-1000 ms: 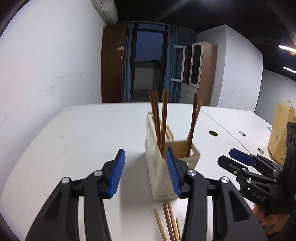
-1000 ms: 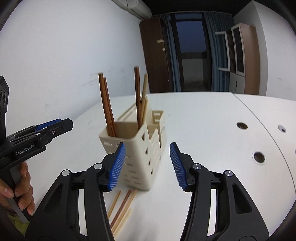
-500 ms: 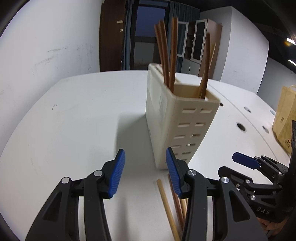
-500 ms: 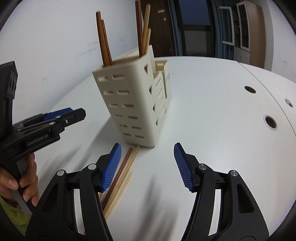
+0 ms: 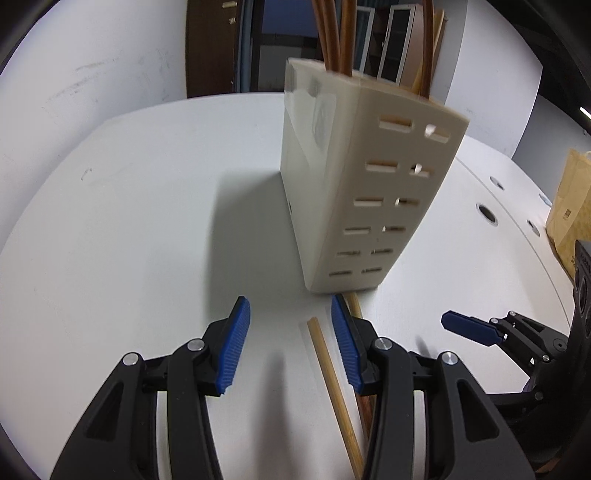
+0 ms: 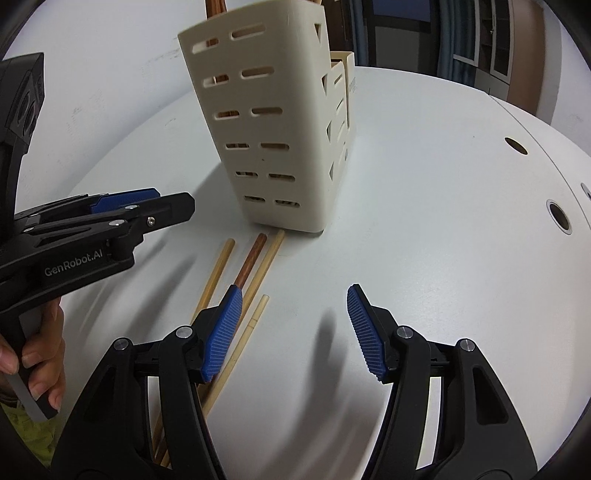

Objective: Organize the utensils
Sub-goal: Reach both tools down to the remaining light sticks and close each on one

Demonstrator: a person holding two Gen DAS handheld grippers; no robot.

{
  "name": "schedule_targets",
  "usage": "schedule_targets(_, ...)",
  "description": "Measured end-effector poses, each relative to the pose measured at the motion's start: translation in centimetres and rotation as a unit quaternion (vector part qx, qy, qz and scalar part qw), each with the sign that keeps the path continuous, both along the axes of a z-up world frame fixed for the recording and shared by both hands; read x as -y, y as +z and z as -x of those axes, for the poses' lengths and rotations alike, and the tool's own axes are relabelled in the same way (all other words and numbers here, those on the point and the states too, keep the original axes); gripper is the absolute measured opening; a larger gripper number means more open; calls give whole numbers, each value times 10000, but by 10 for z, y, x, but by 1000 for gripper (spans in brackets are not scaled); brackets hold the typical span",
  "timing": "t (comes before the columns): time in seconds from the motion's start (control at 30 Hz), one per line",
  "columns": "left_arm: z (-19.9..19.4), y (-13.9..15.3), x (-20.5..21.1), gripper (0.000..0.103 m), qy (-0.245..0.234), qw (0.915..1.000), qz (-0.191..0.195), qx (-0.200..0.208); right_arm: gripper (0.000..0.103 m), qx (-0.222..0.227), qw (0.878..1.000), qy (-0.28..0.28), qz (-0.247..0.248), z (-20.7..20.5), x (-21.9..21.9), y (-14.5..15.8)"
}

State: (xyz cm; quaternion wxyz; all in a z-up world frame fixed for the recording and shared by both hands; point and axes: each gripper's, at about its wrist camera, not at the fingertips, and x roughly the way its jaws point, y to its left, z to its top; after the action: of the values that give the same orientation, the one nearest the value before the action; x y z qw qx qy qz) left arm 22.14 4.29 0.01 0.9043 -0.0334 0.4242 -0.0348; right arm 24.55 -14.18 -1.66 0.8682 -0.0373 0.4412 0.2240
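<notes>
A cream slotted utensil holder (image 5: pixel 362 184) (image 6: pixel 280 129) stands on the white table (image 5: pixel 129 221), with several brown chopsticks (image 5: pixel 340 33) upright in it. Several loose chopsticks (image 6: pixel 253 258) lie on the table just in front of its base. My left gripper (image 5: pixel 289 306) hovers open over them; the end of a light chopstick (image 5: pixel 332 380) shows between its fingers, untouched. A dark chopstick (image 5: pixel 365 410) is partly hidden by the right finger. My right gripper (image 6: pixel 294 291) is open and holds nothing, with the chopsticks beside its left finger. Each gripper shows in the other's view (image 6: pixel 162 206) (image 5: pixel 465 326).
A brown paper bag (image 5: pixel 569 206) stands at the table's right edge. Round cable holes (image 6: pixel 559 219) dot the table on the right. A hand (image 6: pixel 40 354) holds the left gripper's handle. White wall, a dark door and cabinets lie behind.
Both grippers have dropped and tilted down toward the table, so the holder looms larger and the loose chopsticks come into view. The right gripper's jaws have widened a little.
</notes>
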Motion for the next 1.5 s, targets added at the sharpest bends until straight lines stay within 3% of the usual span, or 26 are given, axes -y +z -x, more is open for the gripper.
schedule_targets(0.27,-9,-17,-2,45,-44,9993,84,-361,56,-115,9998,18,168,-2,-9,-12)
schedule_targets(1.0,-17,-41,10,45,-83,9977,-74,-664,58,11,9978,194,639,12,-25,-15)
schedule_targets(1.43,-13,-46,25,45,-198,9969,-401,-649,30,-4,9982,239,544,21,-23,-9)
schedule_targets(1.5,-12,-46,27,38,-240,9966,-464,-635,23,-46,9986,237,463,21,-21,-8)
